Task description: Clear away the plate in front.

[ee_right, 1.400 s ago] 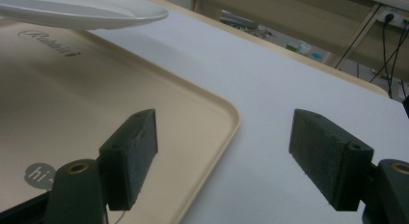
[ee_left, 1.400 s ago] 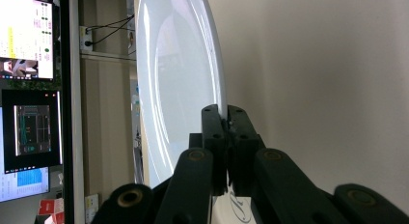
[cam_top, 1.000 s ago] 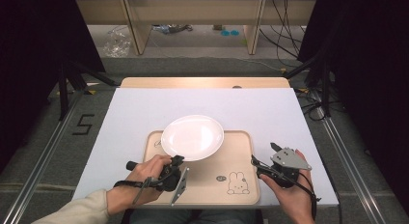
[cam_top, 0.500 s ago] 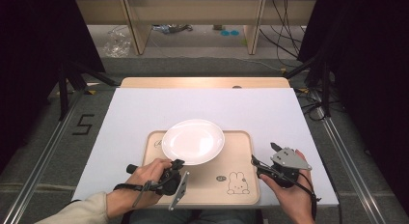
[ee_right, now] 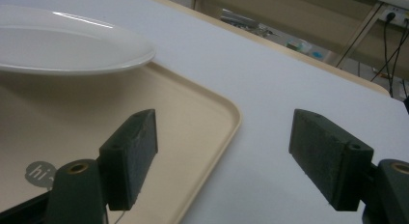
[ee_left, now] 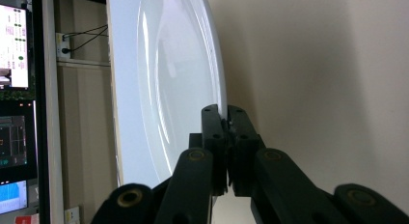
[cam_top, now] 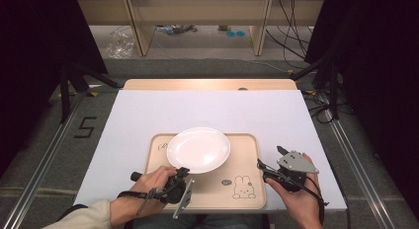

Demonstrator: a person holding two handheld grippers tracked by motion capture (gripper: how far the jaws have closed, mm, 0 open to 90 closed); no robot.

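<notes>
From the high view, a white plate (cam_top: 198, 149) sits over the far left part of a beige tray (cam_top: 247, 162) printed with a rabbit, on a white table sheet (cam_top: 212, 110); the left gripper (cam_top: 180, 175) is at the plate's near rim, and the right gripper (cam_top: 269, 165) hovers just off the tray's right edge. In the left gripper view, the left gripper (ee_left: 225, 119) is clenched on the plate's (ee_left: 169, 79) thin rim, tray surface beside it. In the right gripper view, the right gripper (ee_right: 224, 156) is spread wide and grasps nothing, straddling the tray's (ee_right: 202, 118) rounded corner, the plate (ee_right: 72, 45) well beyond.
</notes>
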